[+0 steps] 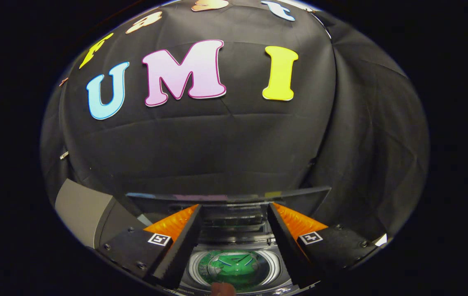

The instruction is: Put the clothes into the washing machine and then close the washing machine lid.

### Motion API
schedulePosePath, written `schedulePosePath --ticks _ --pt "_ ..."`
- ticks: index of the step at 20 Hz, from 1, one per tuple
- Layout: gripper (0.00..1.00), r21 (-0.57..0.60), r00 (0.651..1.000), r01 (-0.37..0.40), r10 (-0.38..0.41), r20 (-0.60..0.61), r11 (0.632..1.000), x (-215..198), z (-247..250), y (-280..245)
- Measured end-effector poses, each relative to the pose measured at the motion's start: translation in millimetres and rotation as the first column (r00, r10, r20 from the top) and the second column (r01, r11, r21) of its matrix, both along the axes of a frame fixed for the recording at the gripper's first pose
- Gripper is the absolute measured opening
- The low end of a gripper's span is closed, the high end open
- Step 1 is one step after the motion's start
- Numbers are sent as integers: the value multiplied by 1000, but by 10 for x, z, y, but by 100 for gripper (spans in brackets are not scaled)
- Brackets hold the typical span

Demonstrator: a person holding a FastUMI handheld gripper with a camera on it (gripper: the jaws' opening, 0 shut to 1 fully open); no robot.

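Observation:
My gripper (pixel 234 205) is open, with nothing between its fingers, and hangs over a top-loading washing machine (pixel 81 210). The machine's dark glass lid (pixel 303 196) stands raised just beyond the fingertips. Below, between the two fingers, the round drum (pixel 196 263) is open. A green piece of clothing (pixel 234 267) with pale stripes lies inside it. At the drum's near rim a person's fingertip (pixel 222 289) shows.
The booth's black cloth wall (pixel 225 144) hangs close behind the machine and folds round to the right (pixel 373 144). The machine's grey top and side extend to the left of the left finger.

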State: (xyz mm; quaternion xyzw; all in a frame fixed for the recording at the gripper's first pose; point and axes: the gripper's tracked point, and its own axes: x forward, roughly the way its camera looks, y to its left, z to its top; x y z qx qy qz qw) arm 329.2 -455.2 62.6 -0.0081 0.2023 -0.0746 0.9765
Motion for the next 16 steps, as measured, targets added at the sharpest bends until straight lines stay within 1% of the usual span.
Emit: schedulePosePath --ticks 4,7,11,13,16 --pt "97 4 1000 7 -7 28 1000 205 209 -5" --pt "97 20 1000 8 -9 26 1000 404 231 1" --pt "97 38 1000 16 -16 -7 999 680 91 -43" --pt "97 28 999 20 -19 -33 999 743 -13 -61" --pt "97 7 998 4 -4 -56 1000 796 -109 -39"
